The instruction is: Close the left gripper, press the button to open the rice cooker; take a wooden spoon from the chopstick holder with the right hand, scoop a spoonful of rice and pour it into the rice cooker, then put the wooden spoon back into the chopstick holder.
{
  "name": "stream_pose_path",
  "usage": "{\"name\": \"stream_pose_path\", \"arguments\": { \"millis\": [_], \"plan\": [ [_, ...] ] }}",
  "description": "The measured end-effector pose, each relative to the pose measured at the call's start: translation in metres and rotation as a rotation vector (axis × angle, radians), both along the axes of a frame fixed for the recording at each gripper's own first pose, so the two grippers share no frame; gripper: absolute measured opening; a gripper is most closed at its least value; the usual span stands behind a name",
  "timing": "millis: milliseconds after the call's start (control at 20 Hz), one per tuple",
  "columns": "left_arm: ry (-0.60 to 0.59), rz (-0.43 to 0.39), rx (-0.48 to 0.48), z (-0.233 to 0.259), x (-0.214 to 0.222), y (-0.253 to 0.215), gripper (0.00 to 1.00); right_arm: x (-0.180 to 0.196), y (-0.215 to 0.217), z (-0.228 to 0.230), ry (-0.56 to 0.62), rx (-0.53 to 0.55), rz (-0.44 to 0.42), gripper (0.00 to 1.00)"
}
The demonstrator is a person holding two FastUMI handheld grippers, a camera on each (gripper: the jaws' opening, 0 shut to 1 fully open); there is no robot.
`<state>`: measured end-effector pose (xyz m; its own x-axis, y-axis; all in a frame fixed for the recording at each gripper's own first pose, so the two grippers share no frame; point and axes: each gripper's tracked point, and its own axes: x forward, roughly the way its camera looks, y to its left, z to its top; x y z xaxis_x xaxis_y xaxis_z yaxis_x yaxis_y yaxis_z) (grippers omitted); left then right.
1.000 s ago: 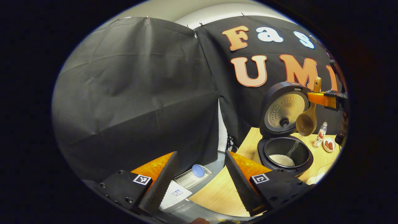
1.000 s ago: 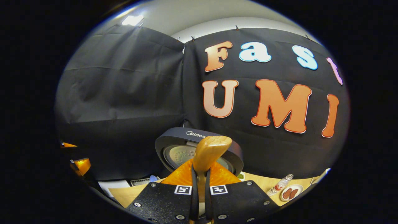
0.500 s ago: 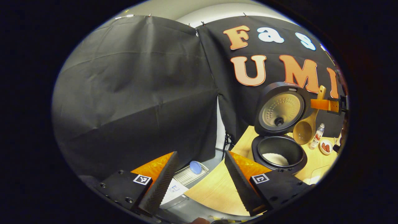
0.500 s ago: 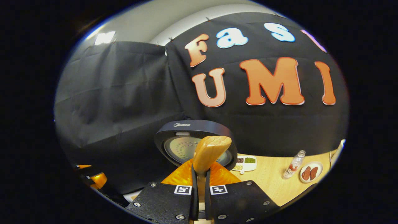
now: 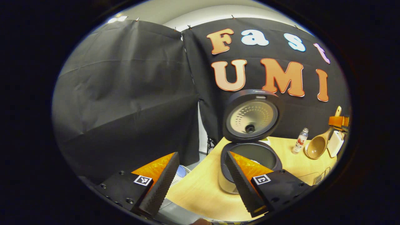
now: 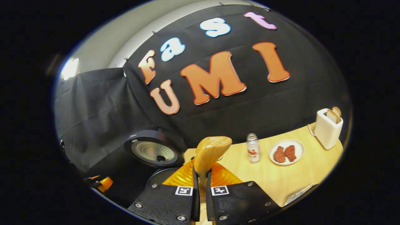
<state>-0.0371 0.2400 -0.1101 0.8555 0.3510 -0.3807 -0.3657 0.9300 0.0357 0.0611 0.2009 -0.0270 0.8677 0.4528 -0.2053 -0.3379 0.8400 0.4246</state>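
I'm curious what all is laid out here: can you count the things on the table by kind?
Rice cooker: 1
Wooden spoon: 1
Bottle: 1
Plate of food: 1
Toaster: 1
Total: 5

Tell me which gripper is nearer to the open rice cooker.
Left. The left gripper hovers just in front of the rice cooker; the right gripper, holding the wooden spoon, is off beyond its far side.
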Motion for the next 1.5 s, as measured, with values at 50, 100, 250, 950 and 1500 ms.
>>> {"name": "stream_pose_path", "arguments": {
  "millis": [50,100,250,950,1500],
  "plan": [
    [0.002,-0.012,-0.010,0.000,0.002,-0.010,1.00,0.000,-0.025,-0.007,0.017,0.005,-0.037,0.07],
    [0.003,-0.023,-0.036,0.001,0.005,-0.022,0.96,0.000,-0.047,-0.013,0.034,0.013,-0.071,0.07],
    [0.017,-0.029,-0.151,-0.004,0.008,-0.048,0.96,-0.006,-0.121,-0.039,0.085,0.022,-0.180,0.07],
    [0.034,0.010,-0.194,0.014,0.010,-0.098,0.98,-0.037,-0.268,-0.136,0.253,0.049,-0.372,0.07],
    [0.022,0.001,-0.144,0.032,0.022,-0.090,0.98,-0.034,-0.246,-0.187,0.293,0.046,-0.360,0.15]
  ]
}}
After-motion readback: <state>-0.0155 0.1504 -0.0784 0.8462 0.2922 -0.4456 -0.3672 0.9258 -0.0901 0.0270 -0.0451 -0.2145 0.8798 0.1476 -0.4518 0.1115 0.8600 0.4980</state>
